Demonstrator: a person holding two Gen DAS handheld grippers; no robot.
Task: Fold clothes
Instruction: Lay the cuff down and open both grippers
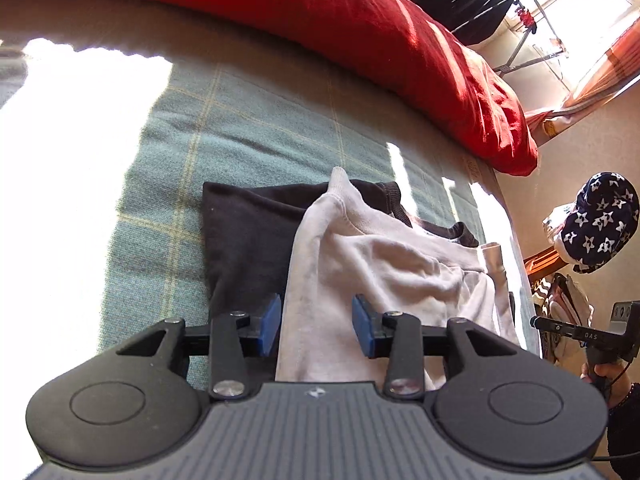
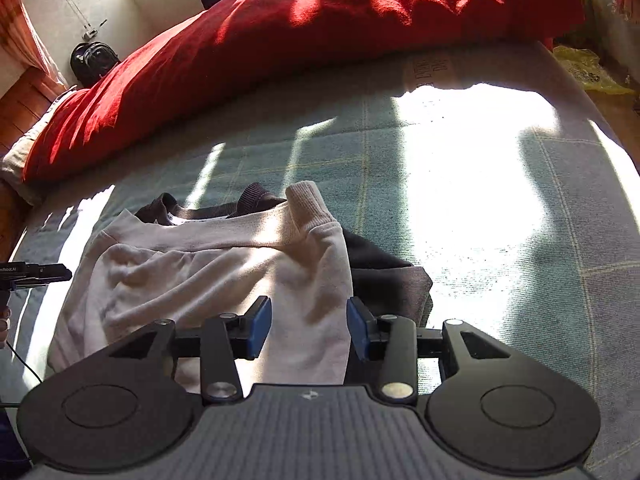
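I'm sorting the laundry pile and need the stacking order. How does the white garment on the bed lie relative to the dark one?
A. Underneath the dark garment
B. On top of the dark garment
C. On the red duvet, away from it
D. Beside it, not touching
B: the white garment covers most of the dark garment, whose edges stick out behind and to the side, both on the green checked blanket.

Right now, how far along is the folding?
Done, it seems: a white garment lies folded over a dark garment on the green checked blanket. In hand: nothing; the left tongs and right tongs stand open above the white cloth, gripping nothing. Left: the white pile looks lumpy, one cuff sticking up, so tidying probably remains.
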